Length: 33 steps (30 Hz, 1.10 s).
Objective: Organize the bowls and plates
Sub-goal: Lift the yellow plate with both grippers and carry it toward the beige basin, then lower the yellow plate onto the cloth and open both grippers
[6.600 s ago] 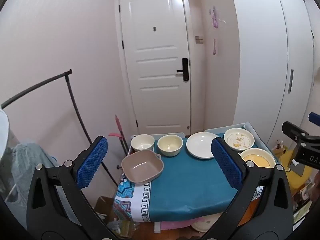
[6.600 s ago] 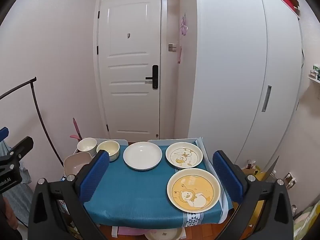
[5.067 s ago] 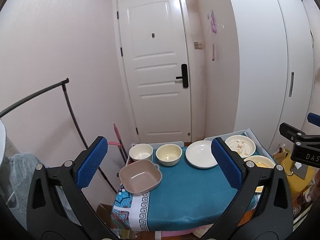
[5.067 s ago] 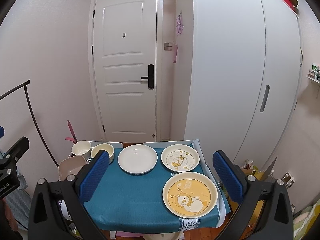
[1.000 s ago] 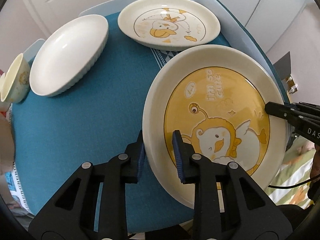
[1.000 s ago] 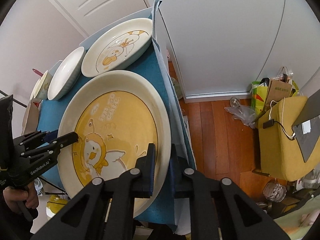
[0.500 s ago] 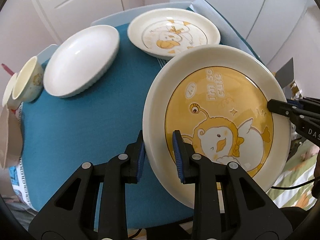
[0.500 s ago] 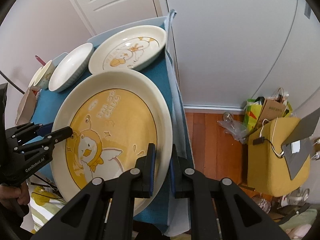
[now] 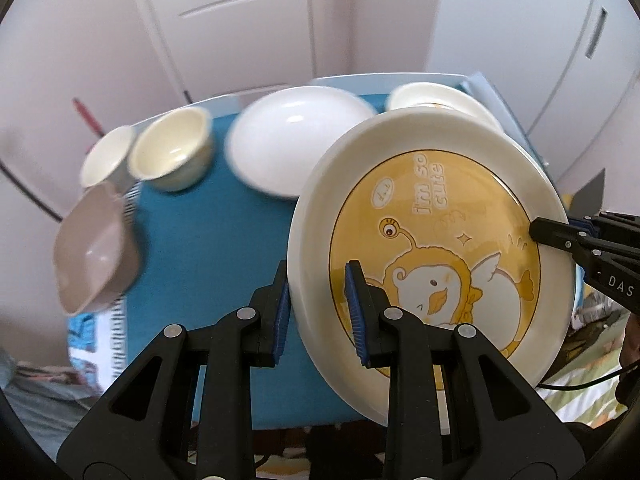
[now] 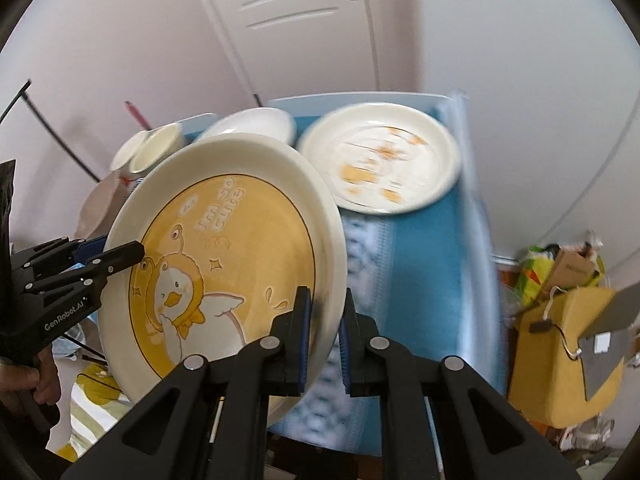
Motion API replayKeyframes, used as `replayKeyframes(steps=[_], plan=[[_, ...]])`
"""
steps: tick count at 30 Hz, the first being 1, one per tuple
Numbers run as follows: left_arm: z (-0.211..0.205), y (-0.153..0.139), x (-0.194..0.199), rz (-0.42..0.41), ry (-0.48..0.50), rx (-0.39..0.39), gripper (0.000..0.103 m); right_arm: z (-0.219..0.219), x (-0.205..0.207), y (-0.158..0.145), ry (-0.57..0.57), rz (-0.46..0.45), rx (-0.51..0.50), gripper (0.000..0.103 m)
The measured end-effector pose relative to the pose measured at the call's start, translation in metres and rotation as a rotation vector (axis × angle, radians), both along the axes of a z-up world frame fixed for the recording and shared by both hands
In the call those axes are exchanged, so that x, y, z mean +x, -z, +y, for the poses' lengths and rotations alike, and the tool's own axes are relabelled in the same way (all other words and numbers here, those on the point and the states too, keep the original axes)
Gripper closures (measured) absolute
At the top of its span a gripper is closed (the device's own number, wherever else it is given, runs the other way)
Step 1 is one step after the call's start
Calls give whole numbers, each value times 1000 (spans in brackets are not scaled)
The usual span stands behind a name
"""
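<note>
The left gripper (image 9: 318, 308) is clamping its blue pads on the left rim of the big yellow duck plate (image 9: 432, 248), while the right gripper (image 10: 325, 326) is pinching the opposite rim, its jaws closed tight on the edge. Between them the plate is hanging tilted above the near right part of the table, clear of the teal tablecloth (image 9: 208, 240).

Beyond the left gripper, a plain white plate (image 9: 296, 140) is lying on the cloth, and just behind the held plate the rim of a smaller cartoon plate (image 10: 380, 164) is showing near the table's far right corner. To the far left of the left gripper, a cream bowl (image 9: 172, 156) and a white bowl (image 9: 106, 160) are sitting side by side at the back edge, with a taupe square dish (image 9: 96, 248) nearer, at the table's left edge, all three blurred.

The cloth is hanging over the front and left edge with a patterned white border (image 9: 100, 340). Behind the table a white panelled door (image 10: 288, 28) with a dark handle is standing in pale walls, and white cabinet doors (image 9: 560, 40) are filling the right side. On the floor right of the right gripper, a yellow bag (image 10: 560, 344) and paper bags are standing on wooden boards. A hand (image 10: 38, 380) is gripping the left gripper's handle.
</note>
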<state>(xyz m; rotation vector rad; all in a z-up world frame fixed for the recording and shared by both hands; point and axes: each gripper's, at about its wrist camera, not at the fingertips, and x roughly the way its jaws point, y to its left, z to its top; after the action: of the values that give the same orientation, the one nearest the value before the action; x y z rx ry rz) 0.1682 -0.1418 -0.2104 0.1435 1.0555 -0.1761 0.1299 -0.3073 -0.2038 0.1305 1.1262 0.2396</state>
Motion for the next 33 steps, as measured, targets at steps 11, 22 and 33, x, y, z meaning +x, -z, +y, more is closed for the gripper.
replayKeyframes(steps=[11, 22, 33], plan=[[127, 29, 16, 76, -49, 4, 80, 127, 21, 24, -54, 63, 13, 91], [166, 86, 34, 134, 27, -9, 80, 181, 28, 60, 19, 103, -39, 91], [160, 86, 39, 60, 75, 32, 80, 179, 36, 79, 45, 108, -26, 91]])
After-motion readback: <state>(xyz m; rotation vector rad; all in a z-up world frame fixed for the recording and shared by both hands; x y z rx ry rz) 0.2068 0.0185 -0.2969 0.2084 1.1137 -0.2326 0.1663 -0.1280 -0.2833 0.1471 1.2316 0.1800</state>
